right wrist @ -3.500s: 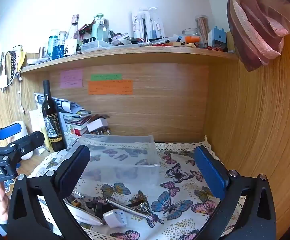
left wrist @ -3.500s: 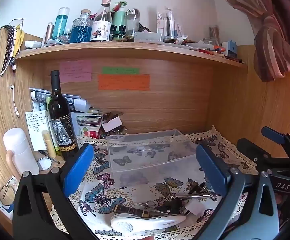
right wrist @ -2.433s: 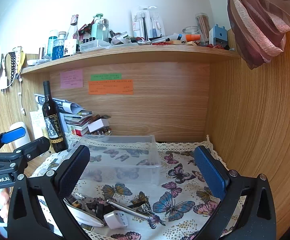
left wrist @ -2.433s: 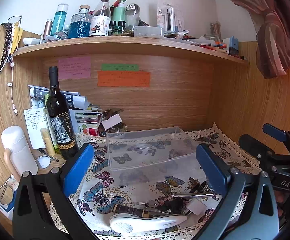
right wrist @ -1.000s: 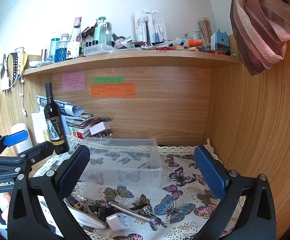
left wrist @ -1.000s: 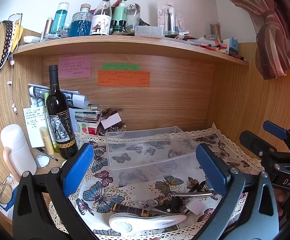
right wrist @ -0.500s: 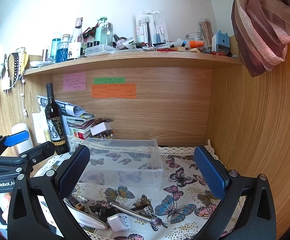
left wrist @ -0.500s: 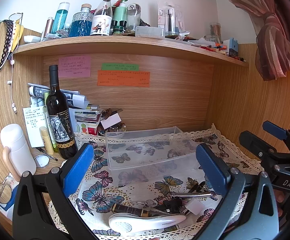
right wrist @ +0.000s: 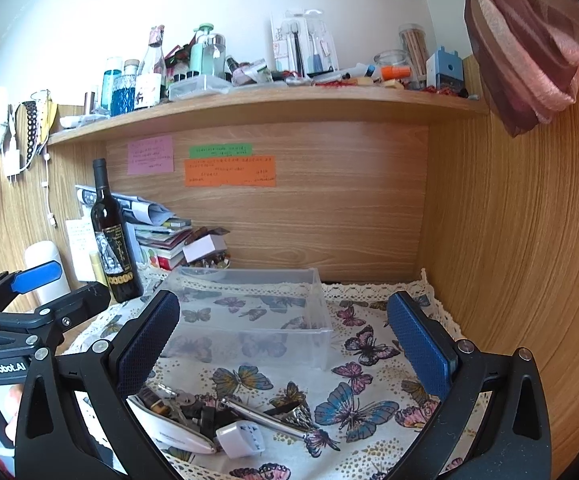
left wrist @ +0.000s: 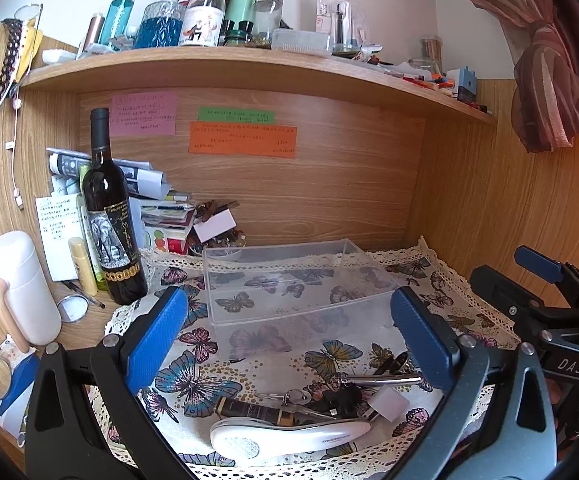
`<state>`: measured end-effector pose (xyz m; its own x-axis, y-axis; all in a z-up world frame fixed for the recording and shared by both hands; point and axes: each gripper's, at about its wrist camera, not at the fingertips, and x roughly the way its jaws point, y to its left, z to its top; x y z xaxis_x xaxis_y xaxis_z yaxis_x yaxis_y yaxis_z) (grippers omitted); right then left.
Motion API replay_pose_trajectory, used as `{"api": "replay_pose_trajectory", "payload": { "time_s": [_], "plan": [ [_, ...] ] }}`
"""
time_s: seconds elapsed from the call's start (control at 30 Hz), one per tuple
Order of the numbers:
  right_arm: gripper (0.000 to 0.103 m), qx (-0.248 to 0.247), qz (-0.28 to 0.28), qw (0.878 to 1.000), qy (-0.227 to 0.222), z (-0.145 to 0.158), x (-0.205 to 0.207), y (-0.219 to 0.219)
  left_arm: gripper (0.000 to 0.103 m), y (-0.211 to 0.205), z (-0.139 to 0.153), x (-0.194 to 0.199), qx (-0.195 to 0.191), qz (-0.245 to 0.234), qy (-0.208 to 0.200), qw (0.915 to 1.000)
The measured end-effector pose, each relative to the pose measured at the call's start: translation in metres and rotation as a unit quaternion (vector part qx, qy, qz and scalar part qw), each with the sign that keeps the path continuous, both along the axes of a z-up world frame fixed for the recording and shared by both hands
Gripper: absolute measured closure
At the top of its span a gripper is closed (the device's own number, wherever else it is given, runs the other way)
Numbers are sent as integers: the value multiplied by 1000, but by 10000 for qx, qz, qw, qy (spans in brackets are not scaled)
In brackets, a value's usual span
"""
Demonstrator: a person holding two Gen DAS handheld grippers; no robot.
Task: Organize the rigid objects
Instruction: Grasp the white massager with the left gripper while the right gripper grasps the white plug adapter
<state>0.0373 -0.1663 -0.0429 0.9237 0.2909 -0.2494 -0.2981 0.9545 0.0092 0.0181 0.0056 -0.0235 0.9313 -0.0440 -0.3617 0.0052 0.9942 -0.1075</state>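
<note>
A clear plastic box stands empty on a butterfly cloth. In front of it lies a heap of small rigid things: a white oblong device, a dark stick with gold bands, keys, a metal rod and a white plug cube. My left gripper is open and empty above the heap. My right gripper is open and empty, right of the left one.
A dark wine bottle stands left of the box, with a white flask, papers and stacked books beside it. A crowded shelf runs overhead. A wooden wall closes the right side, with a curtain above.
Both grippers stay open and empty. The views have shifted only slightly; the right wrist view sits a little lower and closer than 3.5 s ago.
</note>
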Motion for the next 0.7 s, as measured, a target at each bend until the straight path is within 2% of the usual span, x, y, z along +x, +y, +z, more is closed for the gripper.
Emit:
{"api": "replay_pose_trajectory", "payload": {
  "time_s": [0.03, 0.07, 0.2, 0.43, 0.7],
  "plan": [
    [0, -18, 7, 10000, 70, -3, 2, 0, 12, 4, -4, 2, -55, 6, 110, 9999],
    [0, -34, 22, 9999, 150, -7, 5, -1, 15, 7, -10, 5, -114, 27, 253, 9996],
    [11, -88, 113, 9981, 602, -25, 17, -4, 21, 26, -34, 17, -382, 163, 820, 9958],
    [29, -171, 260, 9905, 1340, -57, 34, -7, 22, 44, -74, 18, -465, 313, 1519, 9868],
    [34, -361, 513, 9802, 1881, -87, 34, 2, 22, 27, -104, 15, -212, 2, 2044, 9787]
  ]
}}
